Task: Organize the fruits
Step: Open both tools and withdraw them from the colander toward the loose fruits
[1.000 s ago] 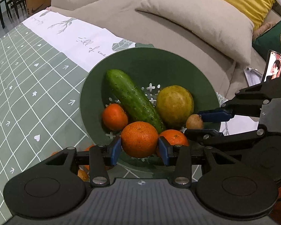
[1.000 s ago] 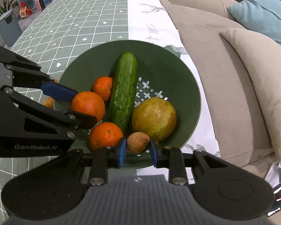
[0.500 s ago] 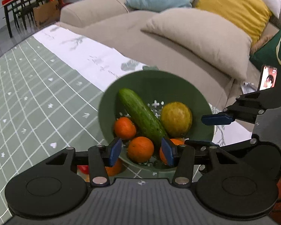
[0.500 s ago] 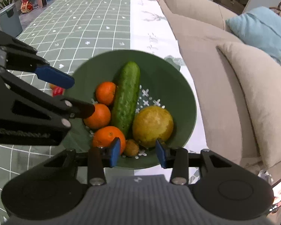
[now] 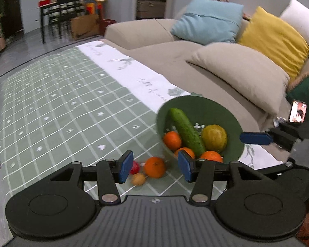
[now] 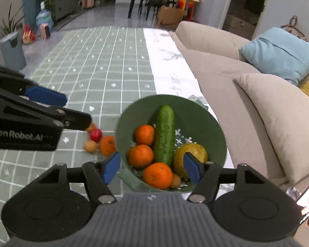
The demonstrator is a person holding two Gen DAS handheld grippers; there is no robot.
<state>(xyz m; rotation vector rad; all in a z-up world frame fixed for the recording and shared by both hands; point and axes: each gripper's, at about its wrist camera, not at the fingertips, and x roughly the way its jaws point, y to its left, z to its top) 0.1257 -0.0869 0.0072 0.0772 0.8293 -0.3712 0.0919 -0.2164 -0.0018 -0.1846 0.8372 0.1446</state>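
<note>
A green colander bowl point(image 6: 204, 123) sits at the table's sofa-side edge; it also shows in the left wrist view point(image 5: 212, 111). It holds a cucumber point(image 6: 164, 135), three oranges point(image 6: 157, 175), a yellow-green round fruit point(image 6: 192, 154) and a small brown fruit point(image 6: 176, 181). On the cloth left of the bowl lie an orange point(image 5: 154, 167), a red fruit point(image 5: 135, 167) and a small brown fruit point(image 5: 138, 179). My left gripper point(image 5: 155, 166) is open and empty, raised above these loose fruits. My right gripper point(image 6: 152, 166) is open and empty above the bowl's near rim.
A green checked tablecloth point(image 5: 61, 113) with a white runner point(image 5: 134, 74) covers the table. A beige sofa point(image 5: 195, 61) with cushions runs along the right side. A phone point(image 5: 297, 111) stands at the far right. Chairs and boxes are in the background.
Both grippers let go of their fruits in the bowl, opened wide, and pulled up and back. The bowl now looks smaller and the loose fruits beside it have come into view.
</note>
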